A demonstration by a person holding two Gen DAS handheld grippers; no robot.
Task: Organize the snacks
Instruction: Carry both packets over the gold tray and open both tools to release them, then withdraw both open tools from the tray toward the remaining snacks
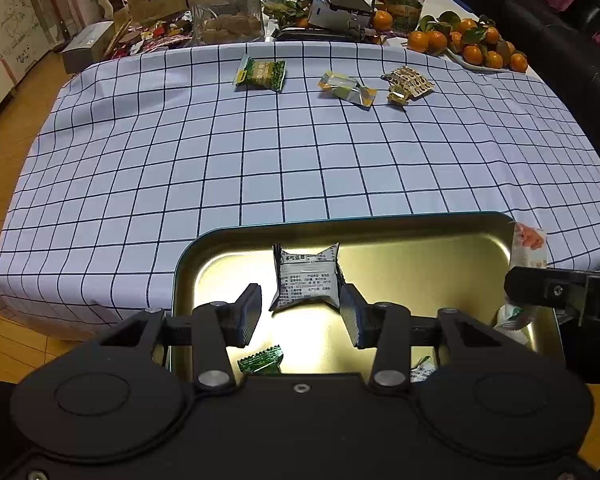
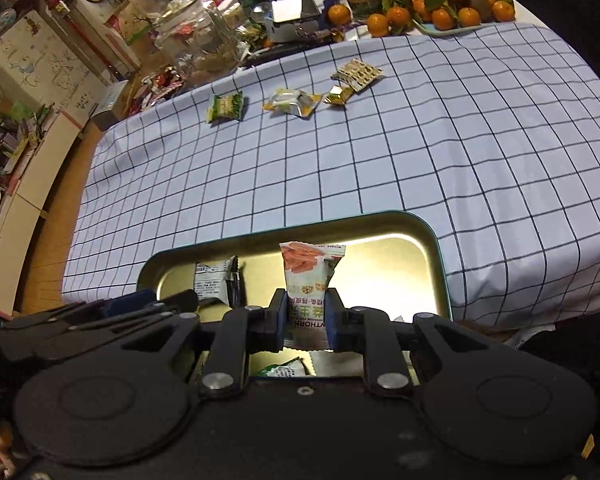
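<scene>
A gold metal tray [image 1: 340, 224] sits at the near edge of the checked tablecloth. My left gripper [image 1: 302, 312] hangs open over it. A grey-white snack packet [image 1: 306, 278] lies between its fingers, with a gap at the left pad. My right gripper [image 2: 306, 316] is shut on a white and orange snack packet [image 2: 310, 276], held upright above the tray [image 2: 380, 220]. A small green packet [image 1: 260, 360] lies in the tray under the left gripper. On the far cloth lie a green packet [image 1: 260, 74], yellow-silver packets [image 1: 346, 88] and a brown patterned packet [image 1: 408, 80].
Behind the cloth stand a big glass jar [image 1: 224, 4], a smaller jar [image 1: 406, 4], boxes and wrappers. A plate of tangerines [image 1: 472, 44] is at the back right. The table's left edge drops to a wooden floor [image 1: 4, 160]. A dark sofa [image 1: 560, 60] lines the right.
</scene>
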